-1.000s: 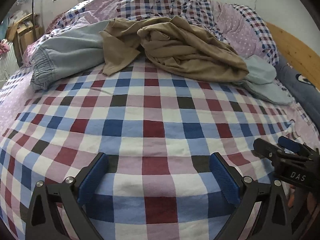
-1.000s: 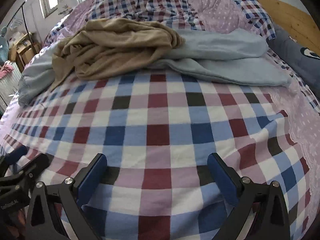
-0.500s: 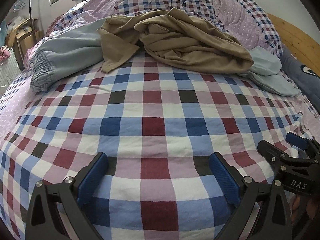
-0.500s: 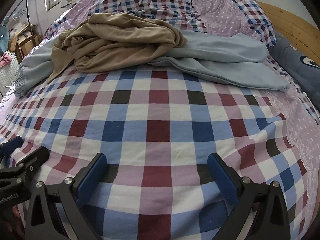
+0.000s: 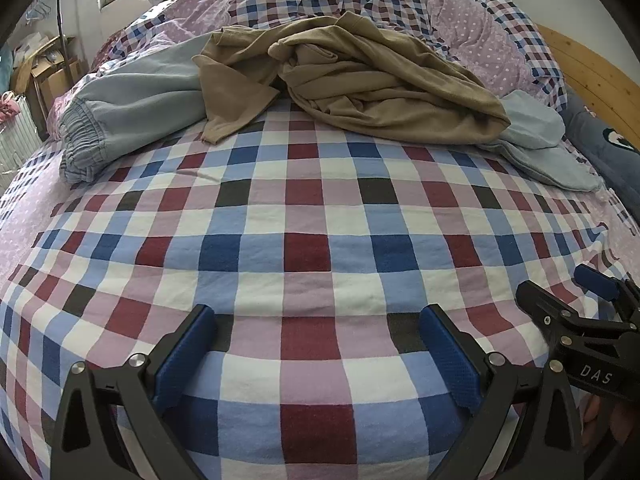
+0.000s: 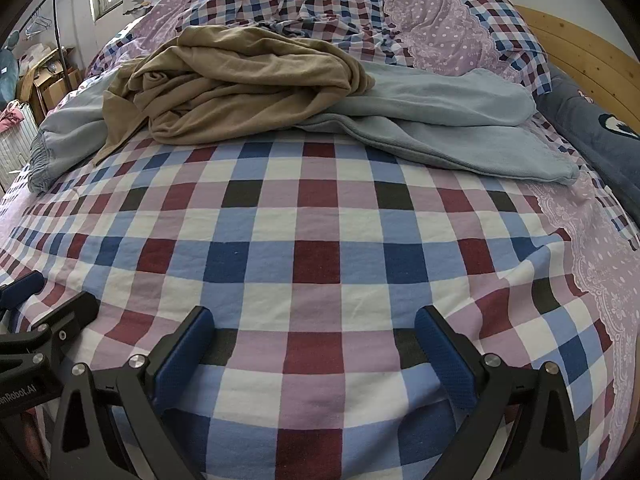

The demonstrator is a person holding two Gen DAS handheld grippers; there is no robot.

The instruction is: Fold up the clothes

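Note:
A crumpled tan garment (image 5: 372,80) lies at the far side of the checked bed (image 5: 304,248), on top of light blue trousers (image 5: 132,112) with an elastic waistband at the left. Both show in the right wrist view too: the tan garment (image 6: 240,88) and the blue trousers (image 6: 440,120). My left gripper (image 5: 316,320) is open and empty, low over the near bedspread. My right gripper (image 6: 314,320) is open and empty, beside it to the right, also seen in the left wrist view (image 5: 560,292). Both are well short of the clothes.
A bunched checked and dotted duvet (image 5: 400,4) lies behind the clothes. A wooden headboard (image 6: 580,52) and a dark blue pillow (image 6: 600,128) are at the right. Boxes and a clothes rack (image 5: 48,64) stand off the left edge.
Both grippers have moved forward over the bedspread toward the clothes, which now look larger and nearer. Both stay open and empty.

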